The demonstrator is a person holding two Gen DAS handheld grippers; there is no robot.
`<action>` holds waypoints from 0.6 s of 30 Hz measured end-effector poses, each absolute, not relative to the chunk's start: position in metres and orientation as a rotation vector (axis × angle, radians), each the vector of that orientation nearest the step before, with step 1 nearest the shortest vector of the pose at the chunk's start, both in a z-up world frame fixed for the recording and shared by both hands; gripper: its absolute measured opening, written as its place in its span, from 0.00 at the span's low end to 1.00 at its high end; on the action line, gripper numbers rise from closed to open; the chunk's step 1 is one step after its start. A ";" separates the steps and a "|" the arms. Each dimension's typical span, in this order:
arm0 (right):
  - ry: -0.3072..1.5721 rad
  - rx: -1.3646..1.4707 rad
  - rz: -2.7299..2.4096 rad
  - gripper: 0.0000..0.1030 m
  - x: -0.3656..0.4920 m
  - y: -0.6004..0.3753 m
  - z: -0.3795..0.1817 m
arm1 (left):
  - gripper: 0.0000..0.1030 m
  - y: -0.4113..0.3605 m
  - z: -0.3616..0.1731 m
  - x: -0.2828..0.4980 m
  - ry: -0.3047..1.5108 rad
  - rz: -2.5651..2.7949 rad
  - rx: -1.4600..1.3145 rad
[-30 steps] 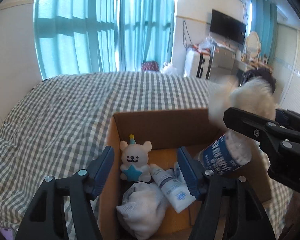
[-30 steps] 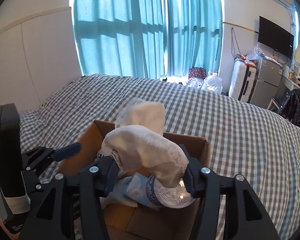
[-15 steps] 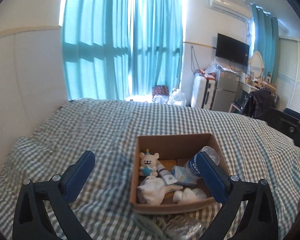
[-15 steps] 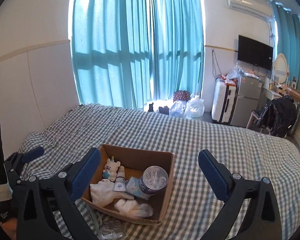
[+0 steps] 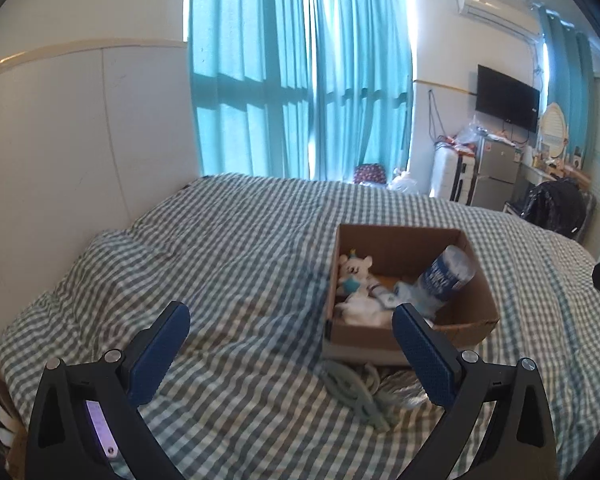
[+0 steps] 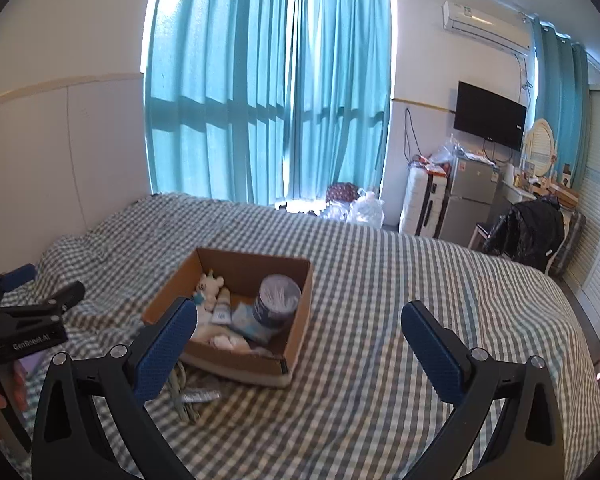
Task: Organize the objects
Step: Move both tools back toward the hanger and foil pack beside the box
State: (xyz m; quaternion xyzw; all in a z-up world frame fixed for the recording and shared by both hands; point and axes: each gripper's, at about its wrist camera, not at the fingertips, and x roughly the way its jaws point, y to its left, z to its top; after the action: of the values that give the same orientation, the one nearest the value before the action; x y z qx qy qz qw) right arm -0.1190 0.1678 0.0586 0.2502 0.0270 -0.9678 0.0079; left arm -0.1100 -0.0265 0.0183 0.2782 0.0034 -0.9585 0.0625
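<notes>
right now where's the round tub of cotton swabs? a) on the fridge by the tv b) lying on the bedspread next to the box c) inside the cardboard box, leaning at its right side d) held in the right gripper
c: the tub of cotton swabs sits tilted inside the cardboard box, at its right side, while the right gripper is open and empty.

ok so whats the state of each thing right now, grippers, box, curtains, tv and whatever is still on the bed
left gripper: open, holding nothing
right gripper: open, holding nothing
cardboard box: open top, sitting on the bed, partly filled
cotton swab tub: in the box, leaning
bear toy: in the box, by its left wall
cable: loose on the bed, outside the box
curtains: drawn shut
tv: off
</notes>
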 end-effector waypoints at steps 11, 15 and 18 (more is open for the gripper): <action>-0.028 1.128 -2.917 1.00 -0.136 0.153 -0.067 | 1.00 -0.025 -0.079 -0.104 0.036 -2.789 0.995; -0.073 1.211 -2.879 1.00 -0.150 0.146 -0.088 | 1.00 -0.020 -0.102 -0.114 -0.002 -2.771 1.042; -0.111 1.224 -2.862 1.00 -0.161 0.140 -0.094 | 1.00 -0.022 -0.113 -0.121 -0.023 -2.757 1.058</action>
State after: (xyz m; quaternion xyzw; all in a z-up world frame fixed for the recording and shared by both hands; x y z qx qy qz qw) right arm -0.1611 0.1395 -0.0936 0.3930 -0.0355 -0.9187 0.0135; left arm -0.1211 -0.0215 -0.1132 0.3566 -0.0078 -0.9294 0.0942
